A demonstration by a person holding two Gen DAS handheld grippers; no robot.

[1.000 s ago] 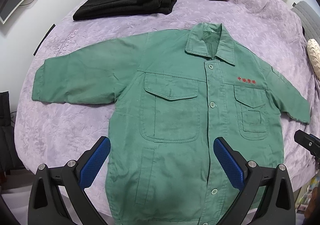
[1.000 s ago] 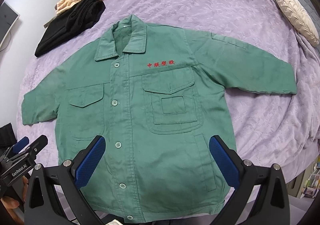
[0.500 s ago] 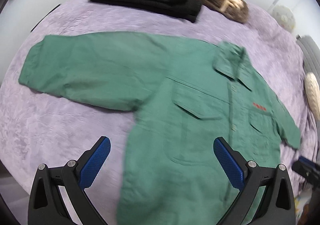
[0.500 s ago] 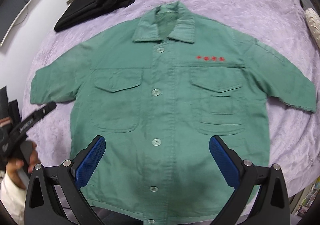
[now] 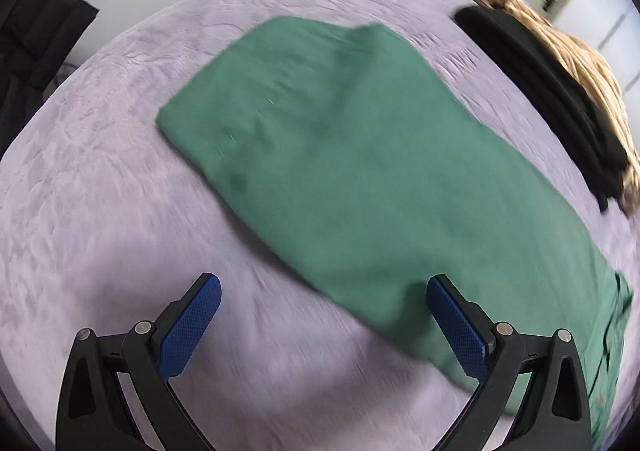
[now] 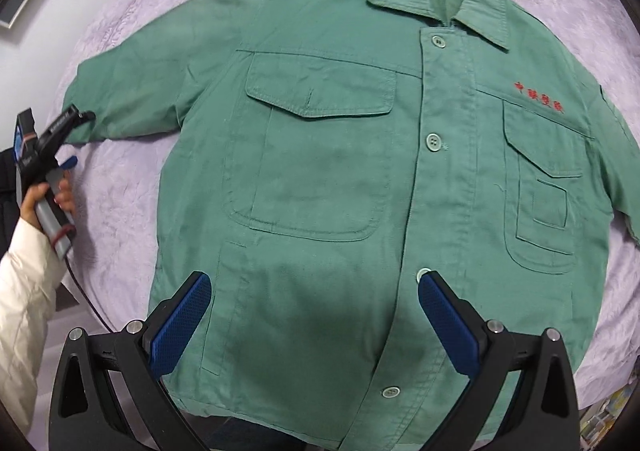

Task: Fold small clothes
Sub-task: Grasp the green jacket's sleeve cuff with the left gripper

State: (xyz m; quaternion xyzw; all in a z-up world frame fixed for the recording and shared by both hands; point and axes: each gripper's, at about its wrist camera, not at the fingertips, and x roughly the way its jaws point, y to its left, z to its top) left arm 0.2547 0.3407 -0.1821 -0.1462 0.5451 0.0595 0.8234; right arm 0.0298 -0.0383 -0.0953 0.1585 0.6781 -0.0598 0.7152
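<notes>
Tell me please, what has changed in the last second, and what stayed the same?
The left gripper swung out to the shirt's left-side sleeve and now faces it close, jaws open, nothing gripped. The right gripper moved in lower over the hem, also open. Nothing was taken hold of or let go. The shirt stayed flat and buttoned on the purple cover, and the black clothes stayed behind it.

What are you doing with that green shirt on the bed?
A person is getting ready to fold a green shirt that lies flat, buttoned and face up on a purple bedspread. The left gripper is open and points at one sleeve. The right gripper is open above the shirt's lower front. Nothing is folded yet. Other clothes sit in a pile at the far edge.
</notes>
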